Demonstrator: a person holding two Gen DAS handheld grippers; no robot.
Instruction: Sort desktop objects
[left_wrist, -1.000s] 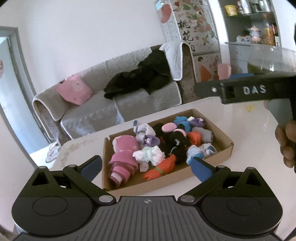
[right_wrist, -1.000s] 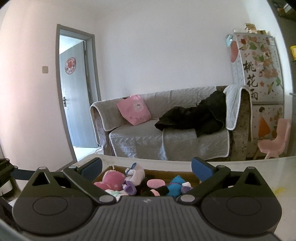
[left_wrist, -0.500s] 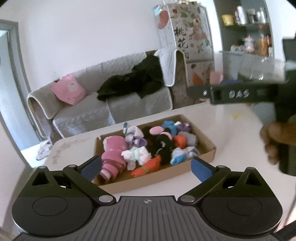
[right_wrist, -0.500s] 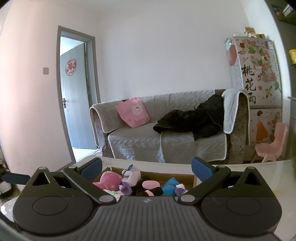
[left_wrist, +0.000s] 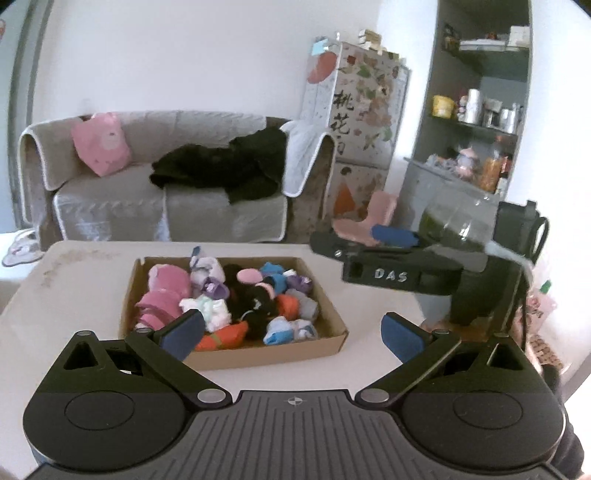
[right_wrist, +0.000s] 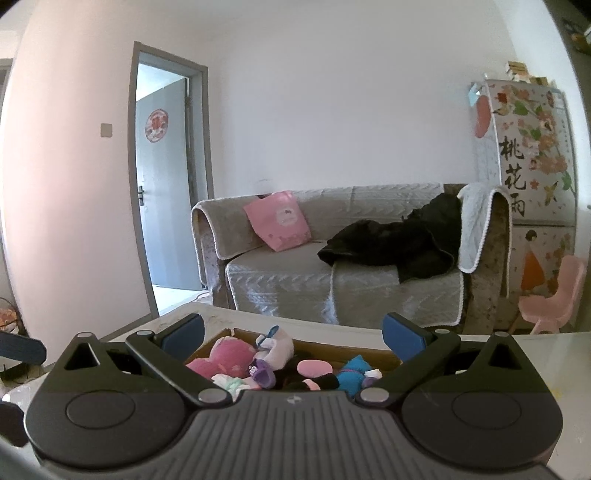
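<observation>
A shallow cardboard box (left_wrist: 314, 349) sits on the white table (left_wrist: 74, 295), filled with several small plush toys: a pink one (left_wrist: 166, 291), a black one (left_wrist: 255, 306), an orange one (left_wrist: 225, 338), blue and purple ones. My left gripper (left_wrist: 291, 336) is open and empty, held above the box's near edge. My right gripper (right_wrist: 291, 334) is open and empty, low behind the box (right_wrist: 373, 352), with the pink plush (right_wrist: 229, 356) between its fingers. The right gripper also shows in the left wrist view (left_wrist: 391, 258), hovering right of the box.
A grey sofa (left_wrist: 155, 199) with a pink cushion (left_wrist: 99, 147) and black clothing stands beyond the table. A decorated cabinet (left_wrist: 362, 122), a pink child's chair (right_wrist: 554, 299) and shelves (left_wrist: 480, 122) are at the right. An open door (right_wrist: 166, 184) is at the left.
My left gripper has pulled back and swung right, so the box now sits further left and lower. The right gripper has sunk lower beside the box. Both stay open.
</observation>
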